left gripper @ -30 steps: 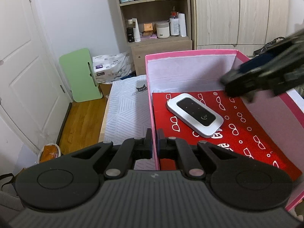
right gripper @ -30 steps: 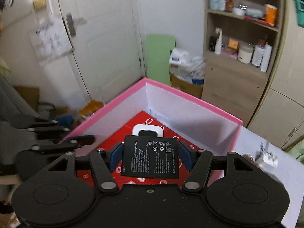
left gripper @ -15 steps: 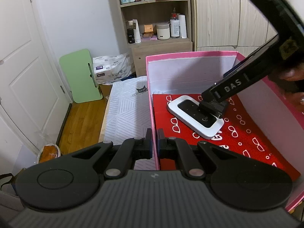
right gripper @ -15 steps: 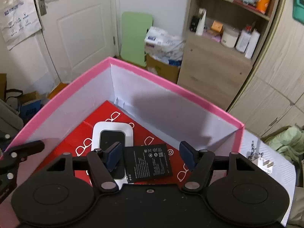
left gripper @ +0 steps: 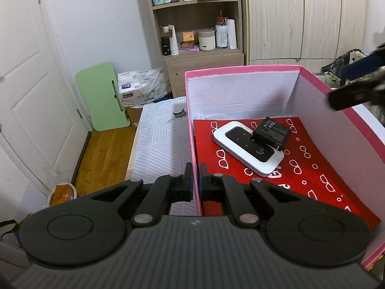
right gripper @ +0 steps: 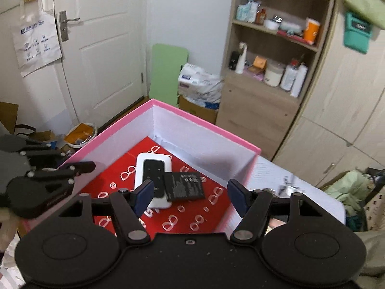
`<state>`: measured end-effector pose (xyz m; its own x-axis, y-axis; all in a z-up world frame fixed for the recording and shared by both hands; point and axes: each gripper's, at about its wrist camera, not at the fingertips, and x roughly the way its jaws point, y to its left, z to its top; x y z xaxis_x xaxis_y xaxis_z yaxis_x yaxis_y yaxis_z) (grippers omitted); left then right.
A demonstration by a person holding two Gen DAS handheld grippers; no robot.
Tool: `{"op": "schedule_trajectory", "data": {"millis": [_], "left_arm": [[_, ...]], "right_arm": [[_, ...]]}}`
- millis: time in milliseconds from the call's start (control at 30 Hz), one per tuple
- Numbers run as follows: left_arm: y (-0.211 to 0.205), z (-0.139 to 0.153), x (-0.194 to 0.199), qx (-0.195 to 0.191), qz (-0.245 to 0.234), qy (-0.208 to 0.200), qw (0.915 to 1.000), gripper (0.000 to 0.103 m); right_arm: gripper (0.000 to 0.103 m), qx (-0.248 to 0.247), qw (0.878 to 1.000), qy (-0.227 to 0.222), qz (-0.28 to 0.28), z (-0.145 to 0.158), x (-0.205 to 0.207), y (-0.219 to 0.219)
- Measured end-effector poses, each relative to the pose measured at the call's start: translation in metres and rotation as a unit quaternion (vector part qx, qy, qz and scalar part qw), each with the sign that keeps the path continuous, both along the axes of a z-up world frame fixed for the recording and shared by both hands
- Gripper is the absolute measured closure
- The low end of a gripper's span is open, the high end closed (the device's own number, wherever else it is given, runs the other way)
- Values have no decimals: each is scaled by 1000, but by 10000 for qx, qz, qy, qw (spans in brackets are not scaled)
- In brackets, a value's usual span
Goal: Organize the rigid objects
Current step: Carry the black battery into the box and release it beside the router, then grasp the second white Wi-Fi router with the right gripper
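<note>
Battery (left gripper: 272, 132), black and flat, lies inside the pink box (left gripper: 240, 68), one end propped on the white pocket router (left gripper: 247, 151) and the other end toward the box's far wall. In the right wrist view the battery (right gripper: 184, 186) overlaps the right edge of the router (right gripper: 152, 178). Both items rest on the red liner (left gripper: 312, 180) printed with white spectacle shapes, which covers the box floor.

Left gripper (left gripper: 195, 180): fingers pressed together on the box's near-left wall, one finger outside the wall and one inside, so the thin pink edge is pinched between them.

Right gripper (right gripper: 190, 192): fingers spread wide with blue pads exposed and nothing between them. It hovers above the box, clear of the battery and router. In the left wrist view it appears as a blurred dark shape at the right edge, over the box's right wall.

The box sits on a white patterned mattress (left gripper: 163, 139). Beyond it stand a wooden shelf unit (left gripper: 197, 24) with bottles and jars, a pale wardrobe (left gripper: 308, 16), a green board (left gripper: 102, 96) leaning on the wall, and a white door (right gripper: 96, 48).
</note>
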<state>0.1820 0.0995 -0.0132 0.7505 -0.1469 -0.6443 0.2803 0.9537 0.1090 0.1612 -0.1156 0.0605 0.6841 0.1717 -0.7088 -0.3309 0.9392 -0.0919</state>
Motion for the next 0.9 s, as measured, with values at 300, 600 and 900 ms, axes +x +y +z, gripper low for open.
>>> {"op": "schedule_trajectory", "data": {"millis": [300, 600, 900], "left_arm": [[1, 0, 1, -51, -6, 13, 10000, 99], [3, -1, 2, -57, -7, 12, 10000, 99], [2, -1, 2, -55, -23, 1, 10000, 99]], "right_arm": [[28, 64, 9985, -232, -501, 9, -42, -46], [26, 723, 9912, 154, -1094, -23, -48, -105], [26, 1504, 9698, 1337, -1377, -104, -36, -137]]}}
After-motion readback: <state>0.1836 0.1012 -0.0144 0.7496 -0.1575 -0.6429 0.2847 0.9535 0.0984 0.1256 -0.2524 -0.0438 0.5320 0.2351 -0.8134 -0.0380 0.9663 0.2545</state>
